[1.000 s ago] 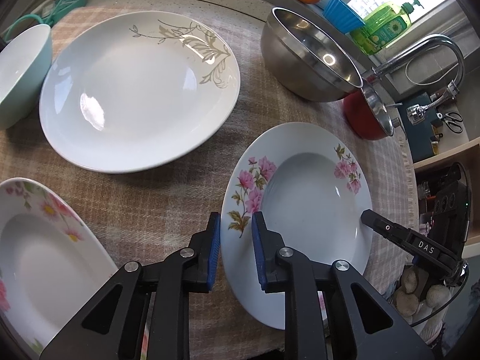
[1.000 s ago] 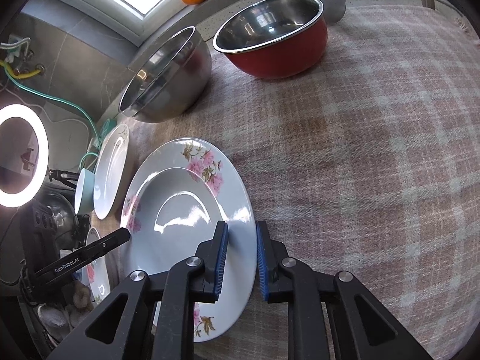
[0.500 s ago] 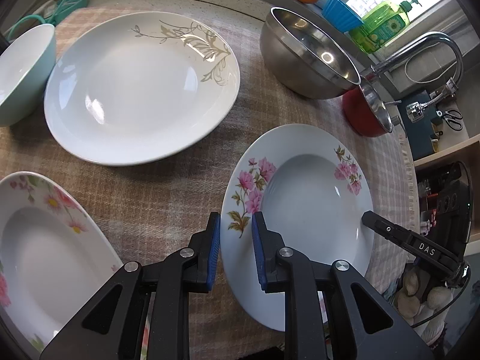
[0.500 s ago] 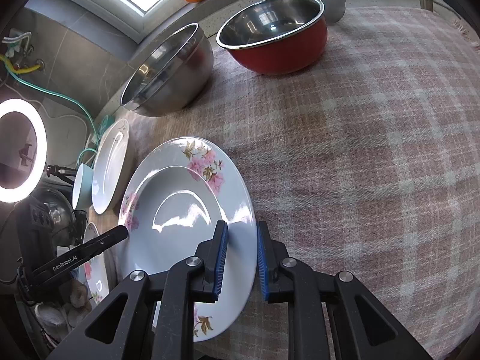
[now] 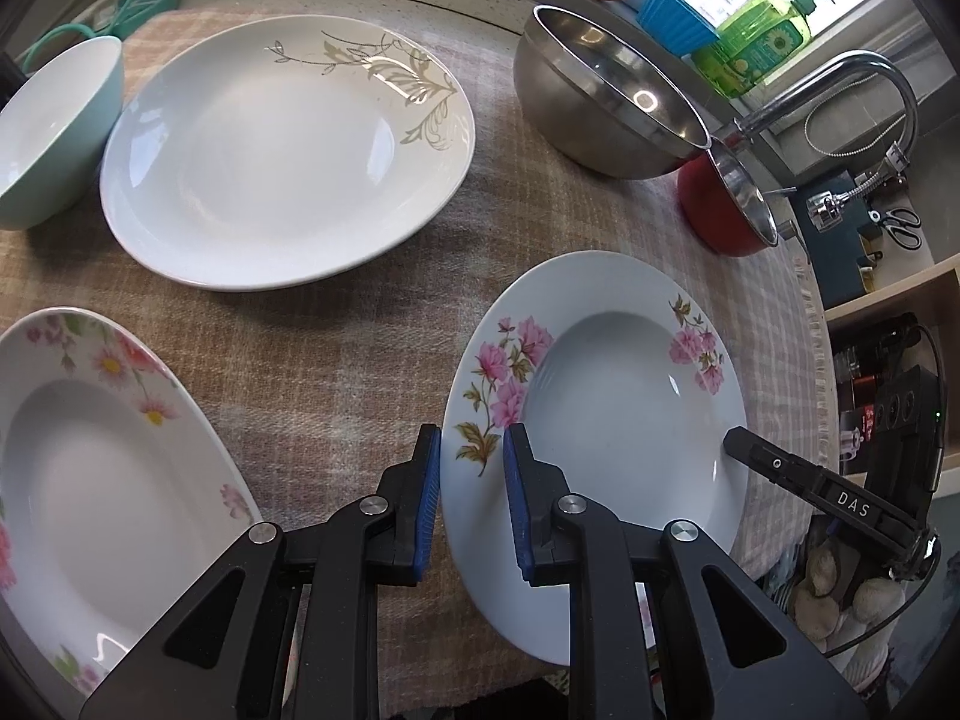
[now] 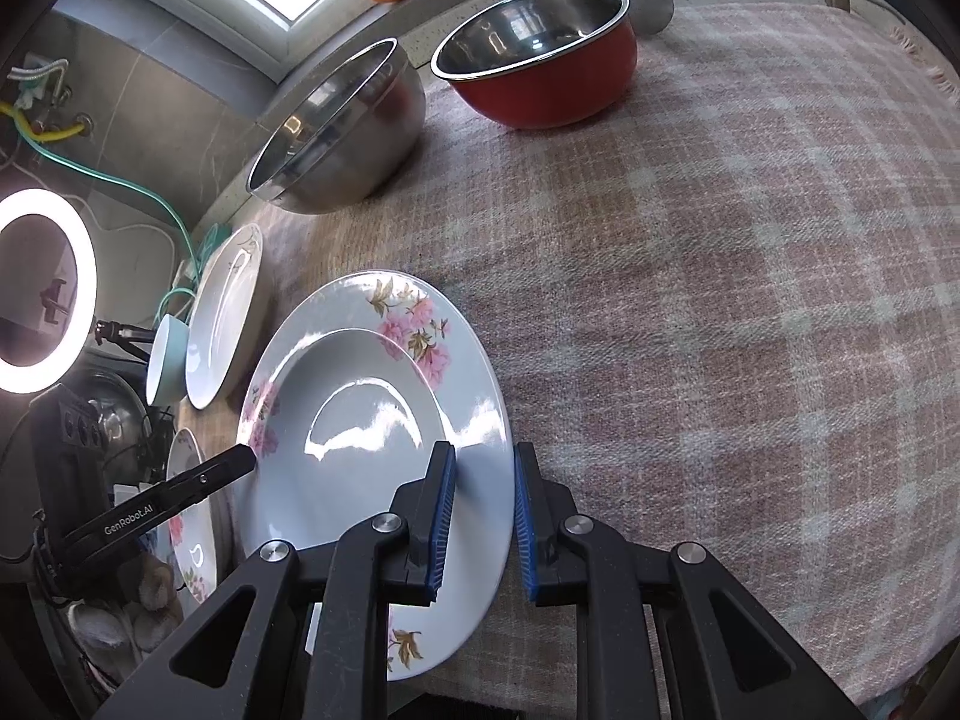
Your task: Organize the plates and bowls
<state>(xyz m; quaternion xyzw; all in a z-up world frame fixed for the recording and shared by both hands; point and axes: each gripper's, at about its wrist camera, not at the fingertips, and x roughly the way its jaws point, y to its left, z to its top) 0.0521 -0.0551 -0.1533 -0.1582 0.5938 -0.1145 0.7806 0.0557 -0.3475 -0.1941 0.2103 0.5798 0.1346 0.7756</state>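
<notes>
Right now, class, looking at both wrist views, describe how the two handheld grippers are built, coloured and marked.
Each gripper, left and right, has black angular plastic fingers with triangular cut-outs, silver round pivot bolts and ribbed blue pads. White lettering marks the finger sides: "GenRobot.AI" on the left, "DAS" on the right.

A deep plate with pink flowers (image 5: pixel 624 396) sits tilted over the checked cloth's near edge. A second flowered plate (image 5: pixel 90 468) lies flat to its left. Behind are a large white plate with a gold leaf pattern (image 5: pixel 282 150), a teal bowl (image 5: pixel 54 132), a steel bowl (image 5: pixel 606 96) and a red bowl (image 6: pixel 540 66).
</notes>
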